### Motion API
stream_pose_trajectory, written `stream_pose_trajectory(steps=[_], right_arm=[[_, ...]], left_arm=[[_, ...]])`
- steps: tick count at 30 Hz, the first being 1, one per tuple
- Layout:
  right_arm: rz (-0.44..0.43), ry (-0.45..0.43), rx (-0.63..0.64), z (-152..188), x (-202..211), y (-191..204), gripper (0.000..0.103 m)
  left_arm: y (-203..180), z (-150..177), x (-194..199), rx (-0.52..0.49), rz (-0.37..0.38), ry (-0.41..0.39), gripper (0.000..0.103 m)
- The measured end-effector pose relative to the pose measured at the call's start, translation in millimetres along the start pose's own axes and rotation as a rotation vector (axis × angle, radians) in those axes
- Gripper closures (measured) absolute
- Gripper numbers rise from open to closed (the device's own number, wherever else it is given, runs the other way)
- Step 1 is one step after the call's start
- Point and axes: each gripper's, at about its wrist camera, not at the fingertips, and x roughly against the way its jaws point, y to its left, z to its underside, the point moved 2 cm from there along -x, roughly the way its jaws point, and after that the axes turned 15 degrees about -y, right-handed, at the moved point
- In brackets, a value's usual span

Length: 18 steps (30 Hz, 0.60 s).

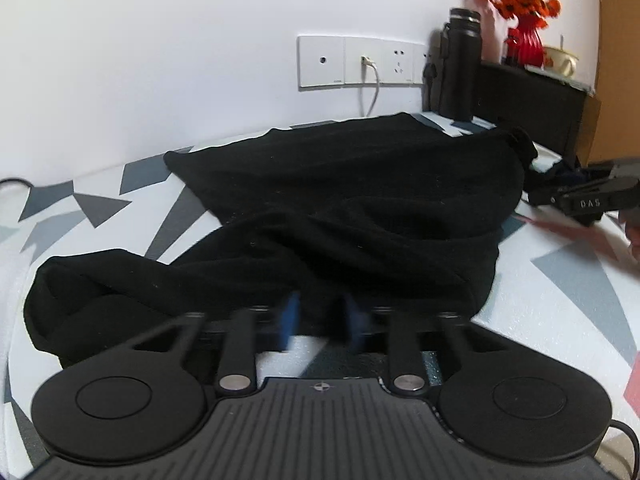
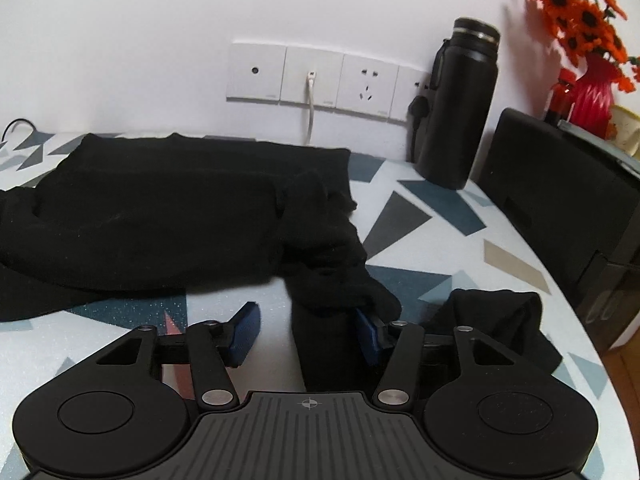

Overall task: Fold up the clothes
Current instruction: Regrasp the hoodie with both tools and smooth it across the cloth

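Note:
A black garment (image 1: 340, 208) lies spread and rumpled on the patterned table (image 1: 560, 300). My left gripper (image 1: 323, 320) is at its near hem; the blue pads (image 1: 291, 318) are blurred, with a narrow gap between them and cloth at their tips. In the right wrist view the garment (image 2: 160, 216) lies to the left, and one sleeve (image 2: 320, 280) runs down between the wide-apart pads (image 2: 244, 332) of my open right gripper (image 2: 307, 332). That sleeve touches the right pad. The right gripper (image 1: 538, 198) also shows at the far right of the left wrist view, beside the garment's edge.
A black bottle (image 2: 456, 104) stands by the wall sockets (image 2: 312, 76), where a white cable (image 2: 310, 112) hangs. A black box (image 2: 560, 200) and a red vase of orange flowers (image 2: 592, 88) are at the right. Another black cloth piece (image 2: 500, 320) lies near the table's right edge.

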Motion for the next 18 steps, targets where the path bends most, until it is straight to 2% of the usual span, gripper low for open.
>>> stream_pose_trajectory(steps=[2, 3, 5, 8, 10, 13, 14, 16, 18], right_arm=[[-0.007, -0.002, 0.006, 1, 0, -3, 0.075], [-0.001, -0.004, 0.008, 2, 1, -5, 0.096], [-0.036, -0.025, -0.021, 3, 9, -8, 0.099], [-0.16, -0.048, -0.104, 2, 31, -10, 0.1], [-0.217, -0.101, -0.096, -2, 53, -7, 0.1], [-0.311, -0.219, -0.186, -15, 83, -14, 0.1], [-0.313, -0.263, -0.234, -19, 89, -23, 0.1], [-0.31, -0.347, -0.325, -29, 100, -39, 0.1], [-0.236, -0.38, -0.39, -35, 95, -58, 0.1]], left_arm=[[10, 2, 6, 0.021, -0.012, -0.002, 0.098], [16, 4, 10, 0.036, -0.022, 0.0, 0.099], [27, 7, 18, 0.054, -0.045, 0.003, 0.1], [45, 13, 33, 0.074, -0.087, 0.01, 0.101], [57, 16, 43, 0.09, -0.131, 0.011, 0.101], [66, 17, 55, 0.07, -0.179, 0.002, 0.1], [65, 15, 58, 0.063, -0.174, -0.006, 0.097], [58, 9, 62, 0.056, -0.139, -0.026, 0.084], [43, 1, 63, 0.037, -0.091, -0.053, 0.062]])
